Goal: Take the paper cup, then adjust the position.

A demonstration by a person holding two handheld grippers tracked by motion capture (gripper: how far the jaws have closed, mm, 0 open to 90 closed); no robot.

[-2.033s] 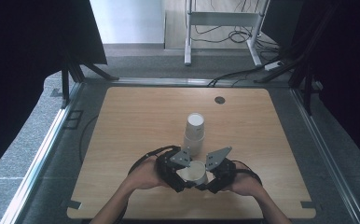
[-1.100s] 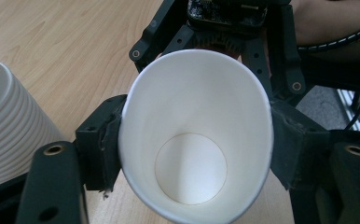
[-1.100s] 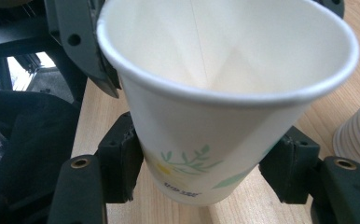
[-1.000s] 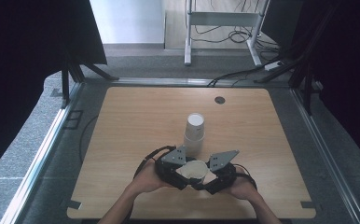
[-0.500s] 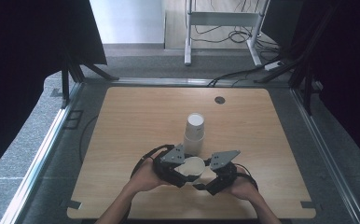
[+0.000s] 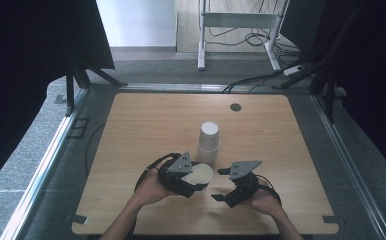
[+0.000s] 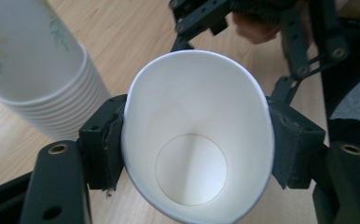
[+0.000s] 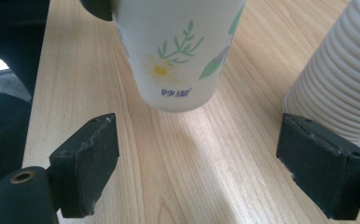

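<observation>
The left claw (image 6: 197, 181) grips a single paper cup (image 6: 200, 174) by its sides, seen in the high view at about 6 o'clock on the wooden tabletop (image 6: 131, 130), with the cup tipped so its open mouth shows. Just at its 3 o'clock, apart from the cup, the right claw (image 6: 220, 185) stands open, its jaws having just been opening with nothing between them. A stack of cups (image 6: 209, 141), upside down, stands just at the held cup's 12 o'clock. In the left gripper view the pads press both sides of the cup (image 7: 197, 140), squeezing its rim oval; the stack (image 7: 38, 70) is at 10 o'clock. In the right gripper view the wide jaws frame bare tabletop (image 8: 187, 163); the flower-printed cup (image 8: 178, 51) hangs at 12 o'clock, the stack (image 8: 341, 74) at 2 o'clock.
</observation>
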